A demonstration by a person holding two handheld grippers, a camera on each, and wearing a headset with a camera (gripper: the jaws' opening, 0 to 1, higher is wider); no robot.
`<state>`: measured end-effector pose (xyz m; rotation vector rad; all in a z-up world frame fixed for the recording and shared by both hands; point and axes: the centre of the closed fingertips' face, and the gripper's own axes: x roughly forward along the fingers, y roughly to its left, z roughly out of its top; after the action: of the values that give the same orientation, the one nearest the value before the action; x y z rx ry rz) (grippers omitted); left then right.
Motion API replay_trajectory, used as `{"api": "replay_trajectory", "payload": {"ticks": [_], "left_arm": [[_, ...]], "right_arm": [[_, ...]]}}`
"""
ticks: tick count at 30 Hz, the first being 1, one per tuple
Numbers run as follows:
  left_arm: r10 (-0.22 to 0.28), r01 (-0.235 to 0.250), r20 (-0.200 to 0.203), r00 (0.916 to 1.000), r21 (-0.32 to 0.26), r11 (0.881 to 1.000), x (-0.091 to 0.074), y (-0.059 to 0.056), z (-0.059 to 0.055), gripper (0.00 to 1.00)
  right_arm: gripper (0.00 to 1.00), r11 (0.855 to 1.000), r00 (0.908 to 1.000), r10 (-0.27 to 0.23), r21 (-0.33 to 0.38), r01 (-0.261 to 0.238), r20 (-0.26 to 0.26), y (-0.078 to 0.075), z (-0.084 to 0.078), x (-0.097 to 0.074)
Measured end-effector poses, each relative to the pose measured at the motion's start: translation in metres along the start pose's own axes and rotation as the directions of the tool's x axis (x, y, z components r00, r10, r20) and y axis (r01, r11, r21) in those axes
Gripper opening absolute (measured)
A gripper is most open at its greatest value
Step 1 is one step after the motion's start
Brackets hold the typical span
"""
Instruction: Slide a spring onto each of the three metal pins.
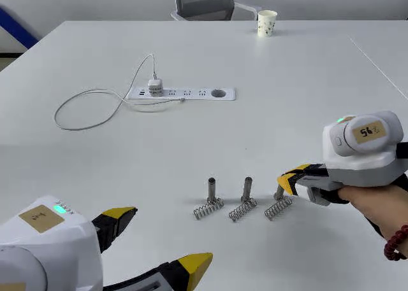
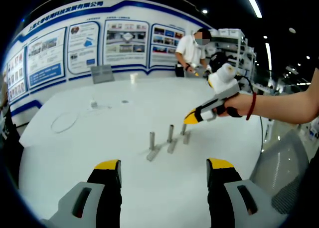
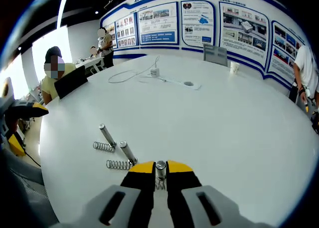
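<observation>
3 pins (image 1: 247, 188) in row on table (image 1: 287, 74), springs (image 1: 243, 209) in front.

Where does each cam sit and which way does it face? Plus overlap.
Head view: on the headset, facing forward and down at the table; left gripper low left, right gripper and hand at right.
Left gripper view: on the left gripper, looking between its open jaws at the pins and right gripper.
Right gripper view: on the right gripper, jaws closed around the end pin.
Shared: all show the pins and springs.

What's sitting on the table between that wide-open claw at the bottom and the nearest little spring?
Nothing: in the head view, bare white table runs from the left claw to the leftmost spring.
</observation>
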<state>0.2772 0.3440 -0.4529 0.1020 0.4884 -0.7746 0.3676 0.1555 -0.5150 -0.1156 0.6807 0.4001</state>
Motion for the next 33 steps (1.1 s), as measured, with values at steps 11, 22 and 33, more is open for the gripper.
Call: {"api": "replay_trajectory", "payload": {"ticks": [11,22,33], "left_arm": [[-0.013,0.013,-0.006,0.9999,0.011,1.0,0.003,-0.003,-0.001,0.7],[-0.018,0.018,-0.007,0.9998,0.022,1.0,0.005,-0.003,0.0,0.7],[-0.02,0.021,-0.014,0.9997,0.046,0.999,0.007,0.001,0.0,0.7]], "right_arm": [[0.23,1.0,0.9992,0.01,0.005,-0.01,0.039,0.001,0.008,-0.009],[0.36,0.999,0.9969,0.035,0.017,-0.036,0.07,0.006,0.012,-0.021],[0.48,0.997,0.9945,0.07,0.027,-0.072,0.078,0.013,0.005,-0.034]]}}
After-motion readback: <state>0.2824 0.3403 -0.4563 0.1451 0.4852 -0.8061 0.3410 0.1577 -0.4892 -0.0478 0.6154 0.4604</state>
